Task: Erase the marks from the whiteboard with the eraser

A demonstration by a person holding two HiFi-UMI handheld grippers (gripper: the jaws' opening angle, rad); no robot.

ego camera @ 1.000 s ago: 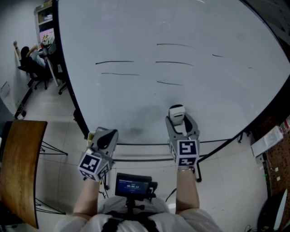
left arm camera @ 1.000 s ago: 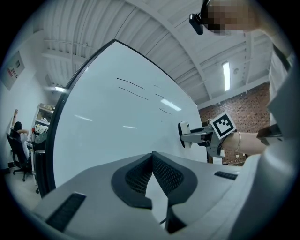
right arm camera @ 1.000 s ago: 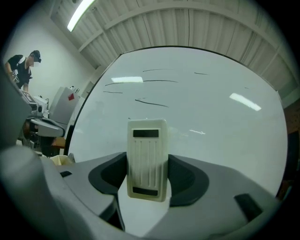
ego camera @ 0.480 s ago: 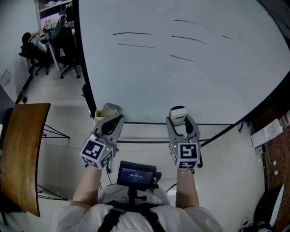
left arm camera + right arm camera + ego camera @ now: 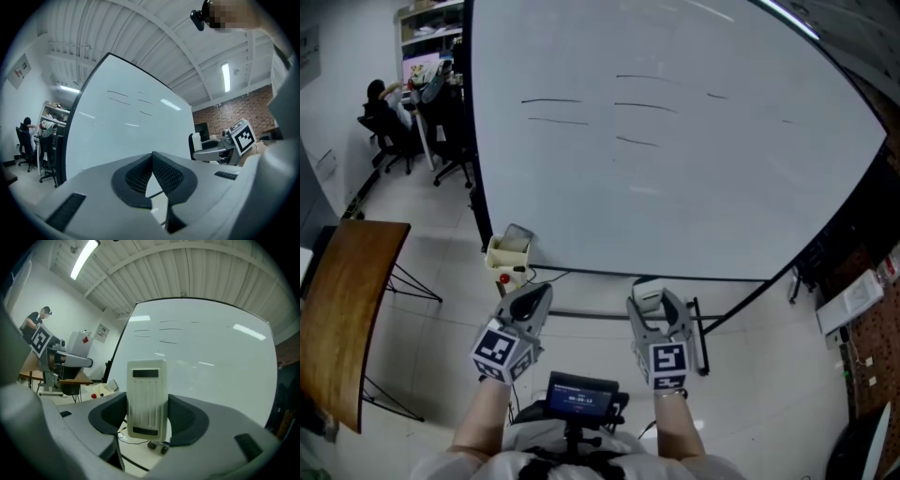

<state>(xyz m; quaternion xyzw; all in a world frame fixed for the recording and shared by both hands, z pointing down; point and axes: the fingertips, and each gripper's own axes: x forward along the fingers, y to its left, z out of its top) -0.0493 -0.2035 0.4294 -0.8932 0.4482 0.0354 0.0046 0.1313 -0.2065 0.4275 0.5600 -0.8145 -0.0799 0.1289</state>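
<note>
A large whiteboard (image 5: 675, 169) on a black wheeled stand fills the head view ahead of me. Several thin dark marks (image 5: 551, 101) are drawn across its upper part, also seen as marks (image 5: 161, 329) in the right gripper view. My right gripper (image 5: 650, 305) is shut on a white ribbed eraser (image 5: 146, 398), held upright between the jaws, well short of the board. My left gripper (image 5: 532, 302) is shut with nothing in it, its pads (image 5: 140, 176) meeting at their tips. Both grippers hang low over the floor in front of the board's base.
A small cream bin (image 5: 508, 253) with a red ball sits on the floor by the board's left leg. A brown wooden table (image 5: 347, 309) on thin legs stands at the left. A person (image 5: 380, 112) sits at a desk at the far left. Shelving with boxes (image 5: 862, 291) lines the right.
The board has receded and both grippers have come down and back from it. The right gripper still holds the eraser; the left stays shut.
</note>
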